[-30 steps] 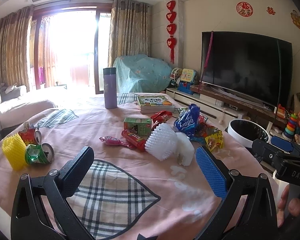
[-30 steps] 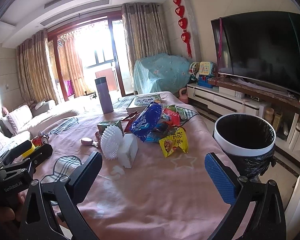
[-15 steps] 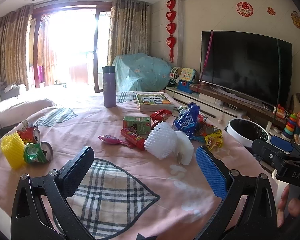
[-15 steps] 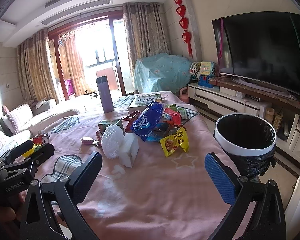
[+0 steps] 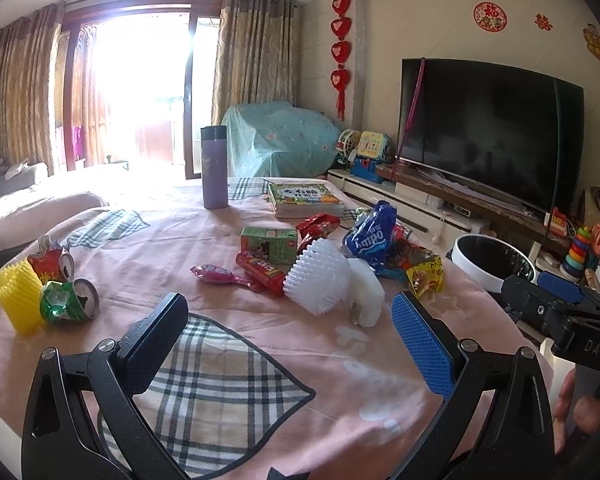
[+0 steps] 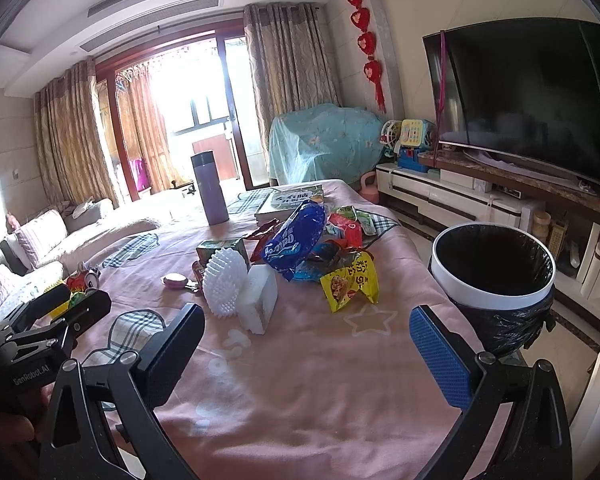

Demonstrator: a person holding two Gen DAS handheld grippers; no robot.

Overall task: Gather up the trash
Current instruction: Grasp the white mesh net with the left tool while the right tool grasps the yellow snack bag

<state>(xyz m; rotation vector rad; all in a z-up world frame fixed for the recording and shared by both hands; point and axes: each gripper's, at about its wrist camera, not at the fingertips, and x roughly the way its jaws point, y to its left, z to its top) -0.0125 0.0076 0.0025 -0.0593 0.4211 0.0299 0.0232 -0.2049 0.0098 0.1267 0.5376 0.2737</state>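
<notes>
Trash lies on a pink-clothed table (image 5: 172, 248): a white foam net (image 5: 316, 280), a white foam block (image 5: 366, 294), a blue snack bag (image 5: 372, 234), a yellow wrapper (image 5: 424, 274), a green carton (image 5: 268, 242), a red wrapper (image 5: 262, 272), crushed cans (image 5: 70, 300) and a yellow foam net (image 5: 16, 300). A white bin with a black liner (image 6: 494, 268) stands off the table's right edge. My left gripper (image 5: 288, 344) is open and empty near the front edge. My right gripper (image 6: 308, 348) is open and empty, short of the foam block (image 6: 260, 300).
A purple flask (image 5: 214, 168) and a book (image 5: 304, 198) stand at the far end of the table. A TV (image 5: 488, 136) on a low cabinet runs along the right wall. A sofa (image 6: 40, 240) is on the left.
Both grippers have risen and drifted slightly; the table items sit a little lower in view. Nothing was picked up.
</notes>
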